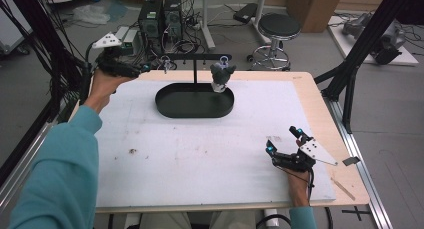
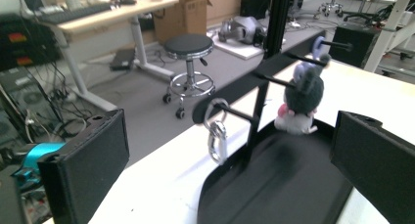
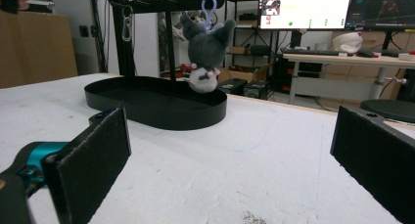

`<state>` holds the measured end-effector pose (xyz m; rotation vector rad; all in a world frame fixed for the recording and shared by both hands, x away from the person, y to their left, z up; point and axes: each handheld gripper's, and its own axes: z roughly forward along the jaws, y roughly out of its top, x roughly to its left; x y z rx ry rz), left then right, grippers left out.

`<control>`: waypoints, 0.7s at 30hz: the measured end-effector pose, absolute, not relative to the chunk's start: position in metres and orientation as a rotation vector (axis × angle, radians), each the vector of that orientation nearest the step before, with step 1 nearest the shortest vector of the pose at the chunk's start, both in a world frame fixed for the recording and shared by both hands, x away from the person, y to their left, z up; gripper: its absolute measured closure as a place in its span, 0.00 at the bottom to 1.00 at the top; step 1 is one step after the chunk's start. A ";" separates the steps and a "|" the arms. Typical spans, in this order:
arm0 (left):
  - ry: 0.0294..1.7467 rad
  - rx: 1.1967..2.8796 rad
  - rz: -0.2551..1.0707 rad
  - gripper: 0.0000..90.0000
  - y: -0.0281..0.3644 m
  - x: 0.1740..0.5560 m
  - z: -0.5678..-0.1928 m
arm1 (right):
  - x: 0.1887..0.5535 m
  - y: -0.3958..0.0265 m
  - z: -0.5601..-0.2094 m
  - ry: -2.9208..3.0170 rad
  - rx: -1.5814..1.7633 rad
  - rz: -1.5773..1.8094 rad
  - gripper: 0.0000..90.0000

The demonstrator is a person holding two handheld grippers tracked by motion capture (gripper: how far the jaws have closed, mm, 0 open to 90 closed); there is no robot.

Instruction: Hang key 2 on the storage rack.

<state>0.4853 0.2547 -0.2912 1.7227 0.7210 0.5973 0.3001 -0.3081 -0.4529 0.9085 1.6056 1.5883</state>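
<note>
White tabletop; my left gripper [image 1: 150,66] gapes empty near the carabiner [image 2: 217,142], right gripper [image 1: 285,140] likewise; a careless nudge could topple the rack [image 1: 196,56].

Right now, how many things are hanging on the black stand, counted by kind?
Grey plush toy keychain: 1
Silver metal carabiner clip: 1
Total: 2, both on pegs of the black stand above its black oval tray.

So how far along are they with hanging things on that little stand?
Done, it seems: the plush keychain and a silver carabiner hang from the stand's crossbar over the black tray. In hand: nothing; the left gripper is open near the carabiner, the right gripper open. What's left is unclear.
</note>
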 end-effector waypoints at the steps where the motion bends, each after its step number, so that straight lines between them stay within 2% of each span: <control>1: 0.711 1.715 0.594 0.02 0.258 0.478 -0.294 | 0.300 -0.308 -0.453 1.607 0.907 1.591 0.01; 11: 0.620 1.667 0.619 0.02 0.279 0.400 -0.318 | 0.299 -0.307 -0.453 1.617 0.899 1.591 0.01; 21: 0.551 1.583 0.643 0.02 0.282 0.329 -0.373 | 0.299 -0.305 -0.453 1.622 0.893 1.587 0.01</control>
